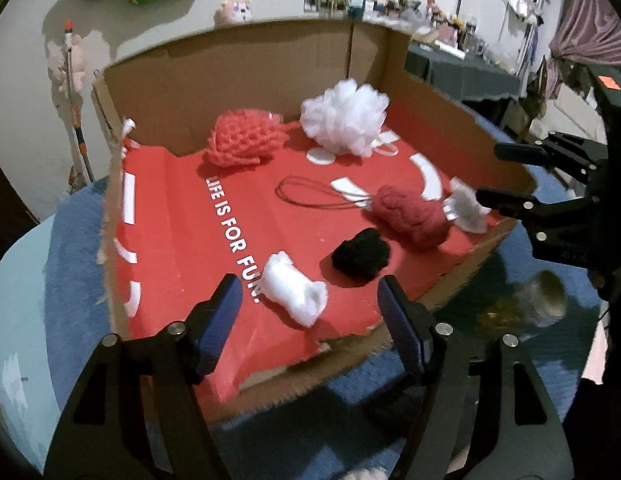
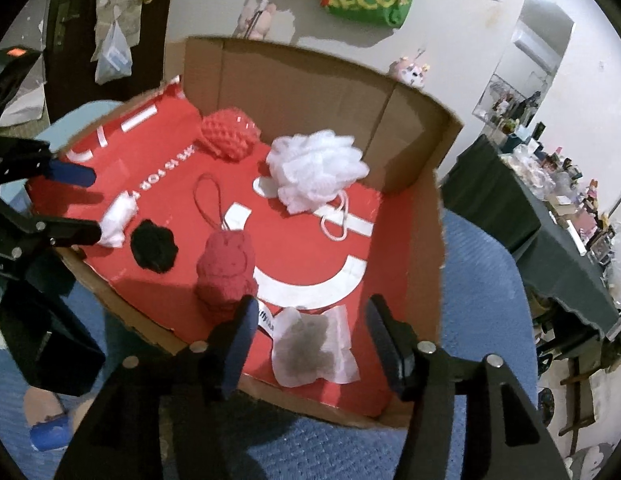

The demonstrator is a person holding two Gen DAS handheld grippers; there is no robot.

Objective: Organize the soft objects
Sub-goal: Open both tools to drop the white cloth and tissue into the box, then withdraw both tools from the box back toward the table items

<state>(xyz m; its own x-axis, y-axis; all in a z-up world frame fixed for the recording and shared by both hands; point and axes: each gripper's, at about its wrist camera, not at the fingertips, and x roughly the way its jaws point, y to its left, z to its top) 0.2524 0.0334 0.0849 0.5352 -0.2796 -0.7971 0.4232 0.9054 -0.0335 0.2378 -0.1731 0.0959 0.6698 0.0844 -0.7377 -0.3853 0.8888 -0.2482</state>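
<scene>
Shallow cardboard box [image 1: 246, 64] lined with red printed paper is seen on a blue textured surface [image 2: 482, 280]; contents noted left to right in the left wrist view: pink foam net ball [image 1: 244, 138], white cotton wad [image 1: 296, 288], black fuzzy clump [image 1: 362, 254], white mesh bath pouf [image 1: 344, 116], red knitted toy [image 1: 410, 216], white tissue sachet [image 2: 314, 346]. Left hand-held gripper [image 1: 310, 320] is held spread around the wad, untouched; right hand-held gripper [image 2: 308, 338] is spread over the sachet, nothing pinched.
</scene>
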